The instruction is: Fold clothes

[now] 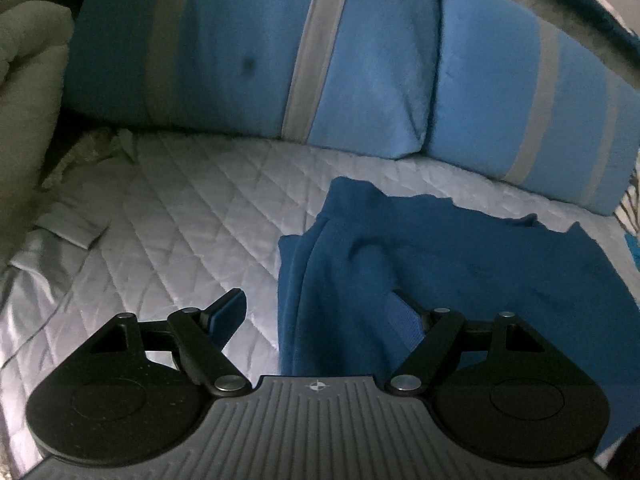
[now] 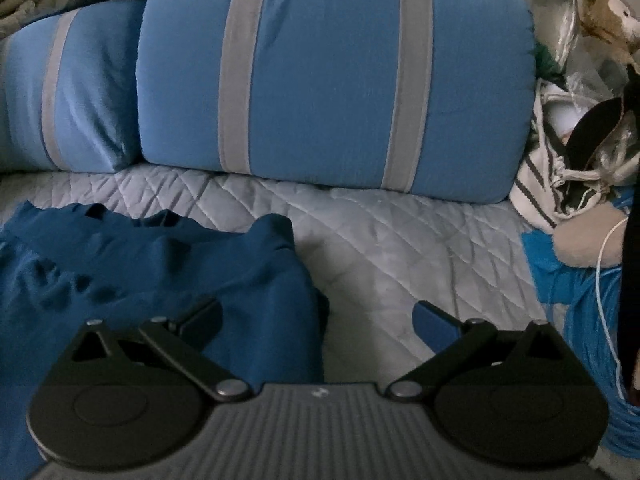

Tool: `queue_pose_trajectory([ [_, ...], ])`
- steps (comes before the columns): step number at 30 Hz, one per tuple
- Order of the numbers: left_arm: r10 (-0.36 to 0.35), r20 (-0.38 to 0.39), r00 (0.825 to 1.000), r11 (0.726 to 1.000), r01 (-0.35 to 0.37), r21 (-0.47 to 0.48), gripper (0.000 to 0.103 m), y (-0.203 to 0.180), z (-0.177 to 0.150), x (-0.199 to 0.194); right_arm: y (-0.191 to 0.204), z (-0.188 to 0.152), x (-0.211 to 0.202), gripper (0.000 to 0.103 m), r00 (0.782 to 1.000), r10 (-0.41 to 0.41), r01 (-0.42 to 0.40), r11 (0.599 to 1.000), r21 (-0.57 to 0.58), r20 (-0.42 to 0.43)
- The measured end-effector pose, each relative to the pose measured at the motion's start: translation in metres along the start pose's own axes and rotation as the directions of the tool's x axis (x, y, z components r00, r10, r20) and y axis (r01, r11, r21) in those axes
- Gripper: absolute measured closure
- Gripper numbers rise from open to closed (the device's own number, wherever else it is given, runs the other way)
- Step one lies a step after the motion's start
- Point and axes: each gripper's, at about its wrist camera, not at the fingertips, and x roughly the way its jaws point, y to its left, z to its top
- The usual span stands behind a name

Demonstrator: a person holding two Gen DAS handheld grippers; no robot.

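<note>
A dark blue garment (image 1: 460, 260) lies rumpled on the grey quilted bedspread (image 1: 180, 216). In the left wrist view it fills the right half, and its left edge runs between the fingers of my left gripper (image 1: 316, 312). That gripper stands wide open, its left finger over bare quilt and its right finger partly tucked under a fold of cloth. In the right wrist view the same garment (image 2: 120, 264) lies at the left. My right gripper (image 2: 316, 318) is wide open too, with its left finger over the cloth and its right finger over bare bedspread (image 2: 400, 240). Neither gripper's pads press on the fabric.
Two light blue pillows with grey stripes (image 1: 260, 52) (image 2: 332, 80) stand along the back of the bed. A beige blanket (image 1: 28, 92) lies far left. At the right are a striped bag (image 2: 548, 168), a plush toy (image 2: 608, 16), blue cord (image 2: 588, 320) and a white cable.
</note>
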Motion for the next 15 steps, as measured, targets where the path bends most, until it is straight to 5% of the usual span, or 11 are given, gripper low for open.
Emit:
queue_pose_trajectory([
  [8,-0.046,0.041,0.998,0.999,0.046,-0.006,0.026,0.010,0.008,-0.053,-0.004,0.009,-0.055,0.000,0.999,-0.021,0.024,0.997,-0.074,0.032],
  [15,-0.126,0.099,0.987,0.992,0.124,0.025,0.026,0.013,0.014,-0.116,-0.041,0.028,-0.136,0.000,0.987,0.160,-0.159,0.986,-0.054,0.016],
])
